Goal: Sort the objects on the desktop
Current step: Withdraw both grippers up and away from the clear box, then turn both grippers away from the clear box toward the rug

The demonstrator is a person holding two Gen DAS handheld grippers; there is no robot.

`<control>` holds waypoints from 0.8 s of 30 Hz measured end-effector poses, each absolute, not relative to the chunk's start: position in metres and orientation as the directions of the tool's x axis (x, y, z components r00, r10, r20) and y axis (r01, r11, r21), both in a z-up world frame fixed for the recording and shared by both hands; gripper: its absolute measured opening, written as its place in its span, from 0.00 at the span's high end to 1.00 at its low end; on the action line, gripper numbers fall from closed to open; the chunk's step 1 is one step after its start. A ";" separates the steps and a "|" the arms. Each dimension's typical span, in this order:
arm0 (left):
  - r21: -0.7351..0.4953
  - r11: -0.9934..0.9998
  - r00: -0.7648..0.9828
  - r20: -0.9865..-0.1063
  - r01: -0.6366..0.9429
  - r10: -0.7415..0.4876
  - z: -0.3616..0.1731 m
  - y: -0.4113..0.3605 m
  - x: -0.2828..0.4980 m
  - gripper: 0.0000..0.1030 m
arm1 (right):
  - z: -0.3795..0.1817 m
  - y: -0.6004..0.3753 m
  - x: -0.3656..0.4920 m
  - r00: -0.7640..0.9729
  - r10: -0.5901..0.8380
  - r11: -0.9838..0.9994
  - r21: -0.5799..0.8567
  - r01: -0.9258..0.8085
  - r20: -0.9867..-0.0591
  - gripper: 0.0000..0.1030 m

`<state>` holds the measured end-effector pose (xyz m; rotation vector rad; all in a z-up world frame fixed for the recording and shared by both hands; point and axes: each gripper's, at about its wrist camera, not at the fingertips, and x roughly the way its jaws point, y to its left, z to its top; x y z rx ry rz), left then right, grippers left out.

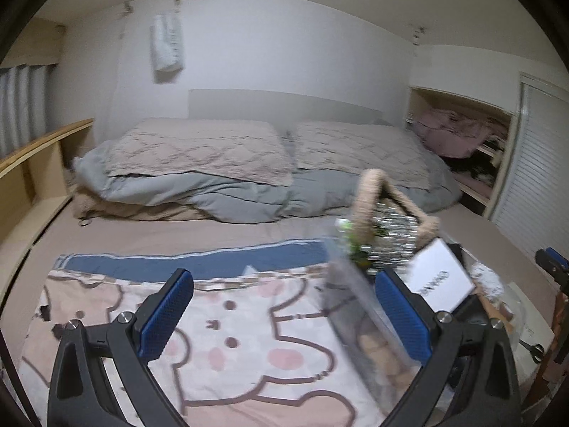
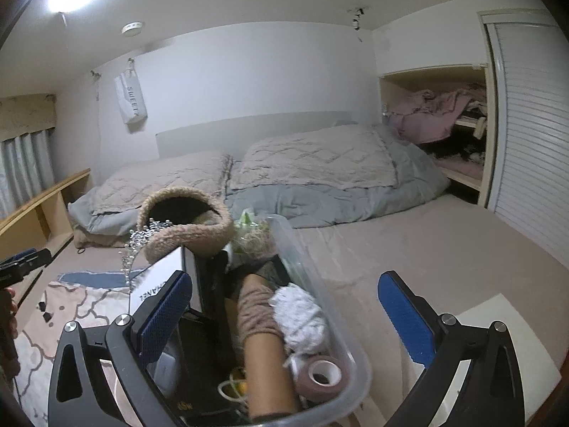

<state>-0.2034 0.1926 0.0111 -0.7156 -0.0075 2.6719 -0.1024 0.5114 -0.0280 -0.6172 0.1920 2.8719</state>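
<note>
Bedspread (image 2: 409,249) bears clear bin (image 2: 320,284), long axis toward pillows (image 2: 313,156).

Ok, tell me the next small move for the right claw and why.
Probably lower the right claw onto the white fluffy ball and close. Both claws are open and hold nothing, the clear bin is still packed, and that ball lies on top, between the fingers, close to the bin's near wall.

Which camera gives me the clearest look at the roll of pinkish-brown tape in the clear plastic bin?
The right wrist view. The roll of pinkish-brown tape lies close and sharp near the clear plastic bin's near corner, beside white fluffy yarn. In the left wrist view the bin is blurred and the tape cannot be made out.
</note>
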 end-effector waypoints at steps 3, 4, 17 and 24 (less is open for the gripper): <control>-0.094 -0.952 -0.819 -0.490 -0.291 0.299 0.005 0.166 -0.209 0.00 | -0.030 0.500 -0.112 -0.890 0.154 -0.976 0.073 -0.204 -0.429 0.00; -0.097 -0.958 -0.823 -0.492 -0.271 0.283 0.004 0.156 -0.211 0.00 | -0.030 0.496 -0.115 -0.889 0.151 -0.977 0.069 -0.199 -0.433 0.00; -0.097 -0.994 -0.852 -0.515 -0.049 0.092 -0.014 0.049 -0.219 0.00 | -0.024 0.433 -0.143 -0.902 0.048 -0.989 0.106 -0.103 -0.429 0.00; -0.080 -0.995 -0.853 -0.522 0.051 -0.001 -0.026 0.000 -0.216 0.00 | -0.019 0.389 -0.154 -0.908 -0.018 -0.990 0.136 -0.043 -0.419 0.00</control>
